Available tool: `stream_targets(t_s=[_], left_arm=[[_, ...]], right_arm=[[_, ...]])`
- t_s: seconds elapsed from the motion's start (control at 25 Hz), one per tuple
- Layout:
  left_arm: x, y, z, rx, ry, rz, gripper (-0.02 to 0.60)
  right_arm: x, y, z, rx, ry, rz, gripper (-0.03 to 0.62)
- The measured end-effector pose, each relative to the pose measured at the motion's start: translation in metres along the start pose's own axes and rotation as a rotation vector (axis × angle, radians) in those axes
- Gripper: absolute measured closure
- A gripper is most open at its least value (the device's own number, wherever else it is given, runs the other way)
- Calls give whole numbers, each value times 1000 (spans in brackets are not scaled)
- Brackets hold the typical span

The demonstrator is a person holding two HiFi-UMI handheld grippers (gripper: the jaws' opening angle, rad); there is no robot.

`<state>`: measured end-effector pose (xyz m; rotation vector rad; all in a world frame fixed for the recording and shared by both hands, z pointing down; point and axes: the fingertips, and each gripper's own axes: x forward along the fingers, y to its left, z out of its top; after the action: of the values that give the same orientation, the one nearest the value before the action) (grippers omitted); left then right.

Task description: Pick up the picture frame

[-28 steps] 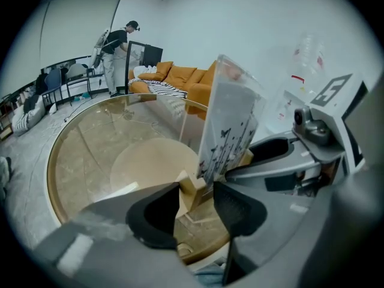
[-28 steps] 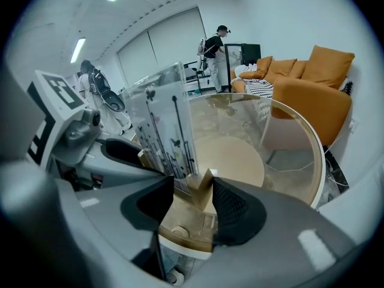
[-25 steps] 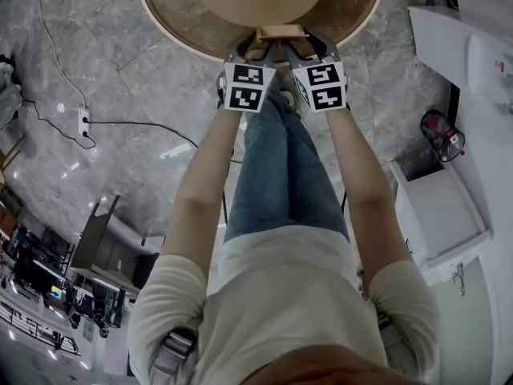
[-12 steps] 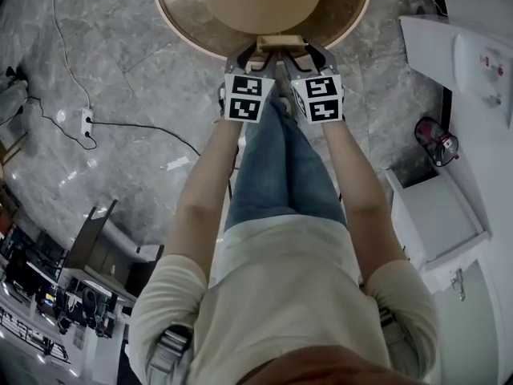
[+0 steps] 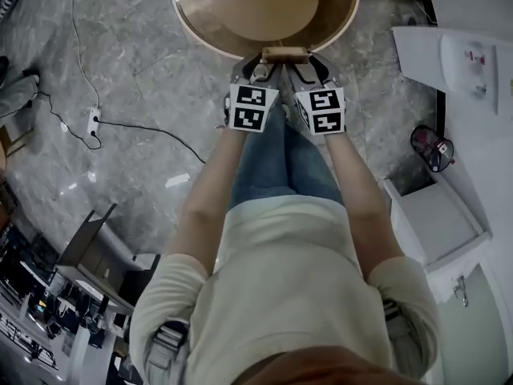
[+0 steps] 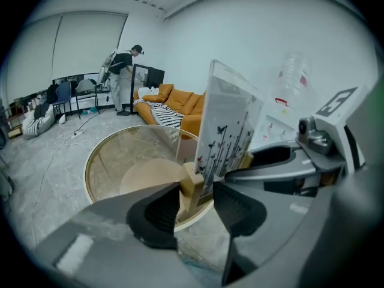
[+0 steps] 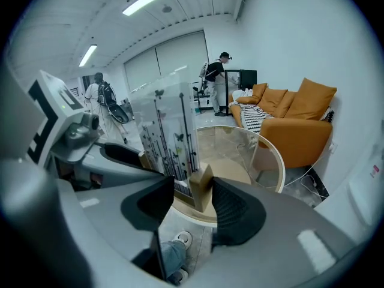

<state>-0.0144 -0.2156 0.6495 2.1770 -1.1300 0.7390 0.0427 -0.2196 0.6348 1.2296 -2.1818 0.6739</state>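
Note:
The picture frame (image 5: 284, 54) is a clear panel (image 6: 228, 125) printed with stems and butterflies, standing upright in a pale wooden base (image 6: 192, 182). It hangs in the air over the near rim of a round glass table (image 5: 192, 30). My left gripper (image 5: 258, 69) is shut on the left end of the base, its jaws either side of the wood (image 6: 195, 206). My right gripper (image 5: 306, 69) is shut on the other end (image 7: 195, 200), with the panel (image 7: 165, 131) rising above it. The two grippers sit side by side, almost touching.
The table (image 7: 273, 161) has a wooden disc under its glass top. An orange sofa (image 7: 294, 113) stands beyond it. White cabinets (image 5: 449, 54) line the right side. A power strip with a cable (image 5: 94, 120) lies on the floor at left. People stand far back (image 6: 123, 71).
Both grippers have risen together with the picture frame between them, and the table below now looks smaller and farther away. The grip on both ends is unchanged.

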Motion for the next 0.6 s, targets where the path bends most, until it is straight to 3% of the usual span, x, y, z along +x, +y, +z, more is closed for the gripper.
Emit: stream_targets(t_s=[0.6], left_arm=[[-94,-57,33,-6,-54,31,405]], right_arm=[[-105,33,37,-26,-83,-6,398]])
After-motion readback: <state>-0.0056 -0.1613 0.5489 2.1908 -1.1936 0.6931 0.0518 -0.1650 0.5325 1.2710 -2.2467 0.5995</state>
